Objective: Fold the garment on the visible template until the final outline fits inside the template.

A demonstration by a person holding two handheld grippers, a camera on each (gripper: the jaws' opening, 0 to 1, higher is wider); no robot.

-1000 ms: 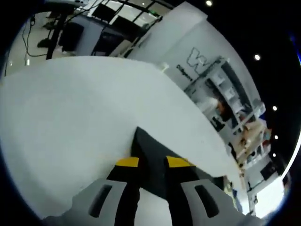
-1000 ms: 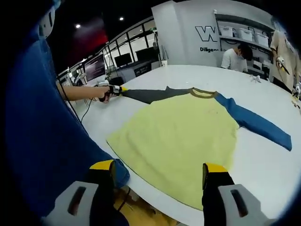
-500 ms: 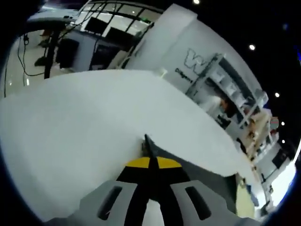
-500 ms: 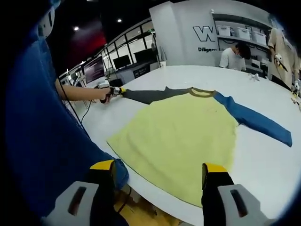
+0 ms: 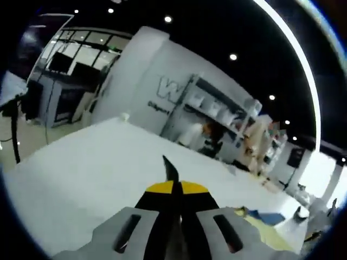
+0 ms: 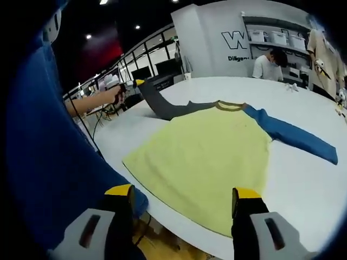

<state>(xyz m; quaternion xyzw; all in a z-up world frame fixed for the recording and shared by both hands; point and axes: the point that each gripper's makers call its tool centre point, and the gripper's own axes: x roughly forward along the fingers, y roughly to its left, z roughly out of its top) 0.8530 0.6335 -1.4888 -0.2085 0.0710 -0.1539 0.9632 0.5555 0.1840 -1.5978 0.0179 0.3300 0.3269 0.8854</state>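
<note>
A yellow garment (image 6: 206,162) with a grey sleeve (image 6: 162,105) and a blue sleeve (image 6: 290,135) lies spread flat on the white table (image 6: 303,189), its hem toward the near edge and its brown-trimmed collar (image 6: 230,104) toward the far side. The blue sleeve lies flat on the table, stretched out to the right. The grey sleeve rises off the table at its outer end, where the left hand-held gripper (image 6: 132,85) has it pinched at the cuff, held up in a person's hand (image 6: 111,95) near the far left corner. In the left gripper view, that hand-held gripper (image 5: 173,187) has its yellow-tipped jaws pressed together with a dark point of cloth sticking up between them, above the table (image 5: 81,173); a bit of yellow and blue fabric shows at the lower right. The right hand-held gripper (image 6: 181,195) hovers over the near edge of the table with its jaws spread wide and nothing between them, the hem of the garment lying just beyond. Bins (image 6: 282,39) stand in a row on the shelves against the far wall; what they hold cannot be told. A person in a white shirt (image 6: 268,65) stands below the shelves.
</note>
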